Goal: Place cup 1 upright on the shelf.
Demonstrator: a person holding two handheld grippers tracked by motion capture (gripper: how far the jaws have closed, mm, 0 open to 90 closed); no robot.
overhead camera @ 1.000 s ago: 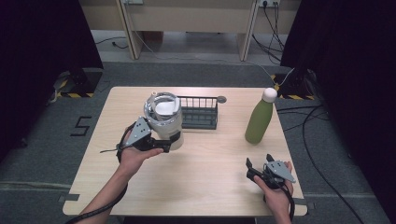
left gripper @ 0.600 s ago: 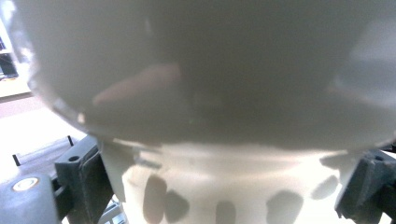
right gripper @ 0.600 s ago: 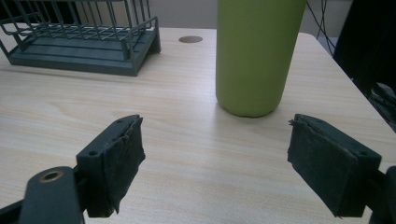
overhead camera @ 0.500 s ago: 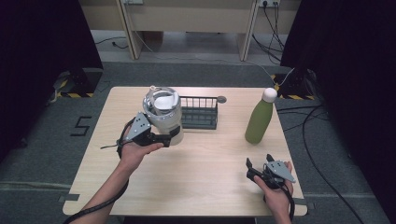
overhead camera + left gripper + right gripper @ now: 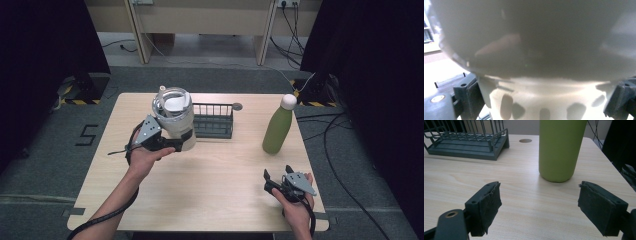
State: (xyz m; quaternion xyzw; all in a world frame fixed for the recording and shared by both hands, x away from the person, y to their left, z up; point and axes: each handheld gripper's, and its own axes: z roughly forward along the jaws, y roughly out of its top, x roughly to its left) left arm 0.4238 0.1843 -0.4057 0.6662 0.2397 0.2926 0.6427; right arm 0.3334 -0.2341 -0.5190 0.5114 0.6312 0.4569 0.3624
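Forearm of my left side enters from the bottom edge of the high view and angles up and to the right across the worktop (image 5: 220, 200), wrist roughly straight. My left hand (image 5: 142, 159) carries the left gripper (image 5: 172, 143), which points level toward the white jug (image 5: 174, 117). In the left gripper view its jaws stand on either side of the jug's base (image 5: 544, 100), closed against it. In the high view the jug is tilted slightly, at the left end of the dark wire rack (image 5: 214, 120) and just beside it.

My right hand (image 5: 296, 210) rests low near the front right corner of the worktop. The right gripper (image 5: 272, 182) points toward the green bottle (image 5: 278, 130), which stands upright well apart from it. In the right gripper view its jaws stand parted with nothing between them.
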